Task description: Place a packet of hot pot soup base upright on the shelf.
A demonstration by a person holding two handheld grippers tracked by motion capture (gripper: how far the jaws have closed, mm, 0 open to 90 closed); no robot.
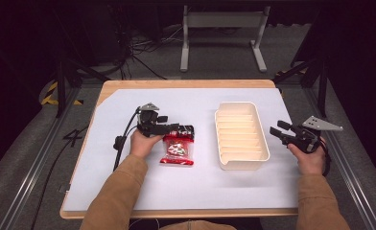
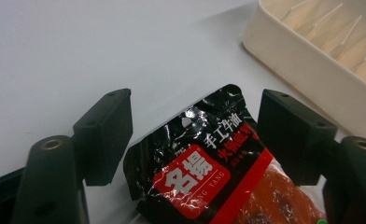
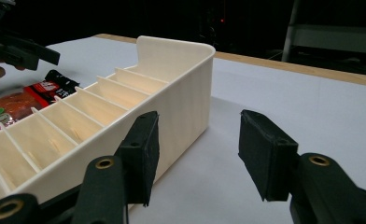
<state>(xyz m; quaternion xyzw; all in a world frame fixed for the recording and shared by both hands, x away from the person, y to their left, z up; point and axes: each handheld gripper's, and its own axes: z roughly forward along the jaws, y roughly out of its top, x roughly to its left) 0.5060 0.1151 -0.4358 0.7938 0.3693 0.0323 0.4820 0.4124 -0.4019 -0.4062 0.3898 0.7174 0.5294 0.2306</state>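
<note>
Reaching for the snack packet (image 2: 204, 163) — grasp step, not yet made. Left gripper (image 1: 180, 128) down low over the white table cover (image 1: 128, 191), jaws apart and straddling the packet's black top end, one pad (image 2: 104, 135) off to either side, neither seen pressing on the foil. Packet flat on the cover, between and just below the left jaws, red label facing up, clear part trailing back under the tool. Cream divided tray (image 1: 241, 135) ahead and off to the far side of that gripper, near but apart from the packet. Right gripper (image 3: 197, 154) idle beside the tray's outer wall, jaws wide, nothing between them, tray wall just past one pad. Next, by judgement: close squarely on the sealed black edge rather than the slippery middle, pinch firm enough to lift without crumpling, then carry across and drop into one of the tray's slots — edge-on, most likely
</note>
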